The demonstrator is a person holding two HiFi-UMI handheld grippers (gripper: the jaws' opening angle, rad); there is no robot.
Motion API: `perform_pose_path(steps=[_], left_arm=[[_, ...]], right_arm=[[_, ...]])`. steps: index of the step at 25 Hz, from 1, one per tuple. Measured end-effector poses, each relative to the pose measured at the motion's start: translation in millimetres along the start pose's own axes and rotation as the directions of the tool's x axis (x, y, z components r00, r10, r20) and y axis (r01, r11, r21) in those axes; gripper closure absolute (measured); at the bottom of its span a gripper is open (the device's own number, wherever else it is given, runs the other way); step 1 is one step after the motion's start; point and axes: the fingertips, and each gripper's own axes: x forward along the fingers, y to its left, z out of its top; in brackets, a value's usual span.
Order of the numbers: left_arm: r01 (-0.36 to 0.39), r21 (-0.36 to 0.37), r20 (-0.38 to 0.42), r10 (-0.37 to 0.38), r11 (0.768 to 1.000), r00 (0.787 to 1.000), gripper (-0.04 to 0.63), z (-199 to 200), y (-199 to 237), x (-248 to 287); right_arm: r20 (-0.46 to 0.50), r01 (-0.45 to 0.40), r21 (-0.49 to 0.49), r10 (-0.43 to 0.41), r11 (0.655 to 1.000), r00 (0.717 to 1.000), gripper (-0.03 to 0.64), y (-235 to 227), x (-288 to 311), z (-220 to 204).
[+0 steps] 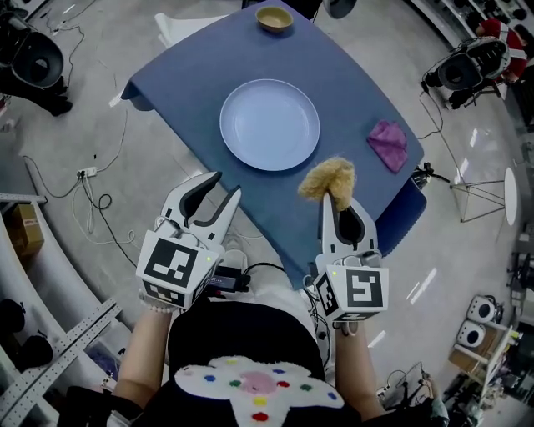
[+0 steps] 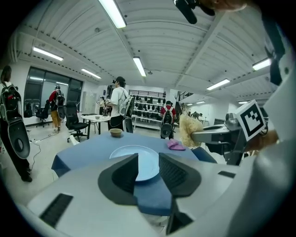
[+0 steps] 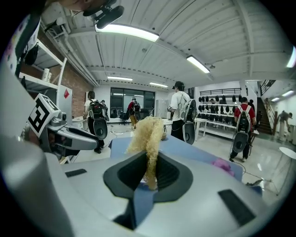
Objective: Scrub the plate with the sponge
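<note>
Left hand-held gripper [image 1: 227, 185]: jaws apart with nothing between them. We find it off the near edge of the desk [image 1: 350, 83], aimed at the plate [image 1: 269, 125].
Right hand-held gripper [image 1: 335, 203]: jaws clamped on the sponge [image 1: 328, 178], whose tuft stands out past the tips. It is near the plate's near-right rim but apart from it.
Plate: flat at mid-desk, touched by neither tool.
Others: bowl [image 1: 274, 17] at the far edge; pink cloth [image 1: 389, 143] at right.
Progress: we judge the sponge secured and scrubbing not yet begun; contact and rubbing remain.
</note>
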Motion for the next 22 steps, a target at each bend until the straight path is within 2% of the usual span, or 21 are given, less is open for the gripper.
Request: perform_pose_path(steps=[8,12,22], left_arm=[[-0.027,-0.061,-0.008,0.026,0.998,1.000,0.446,-6,17,15],[-0.068,-0.088,-0.008,0.068,0.994,0.998,0.442,-5,27,22],[-0.174,-0.190,-0.058,0.166,0.966,0.984,0.428,-21,52,47]], right_arm=[[-0.021,-0.031,-0.036,0.030,0.999,0.999,0.572,6,16,-1],[-0.021,-0.052,-0.046,0.051,0.998,0.998,0.572,1,28,4],[-0.041,-0.129,-0.029,0.127,0.991,0.991,0.572,-7,54,-1]])
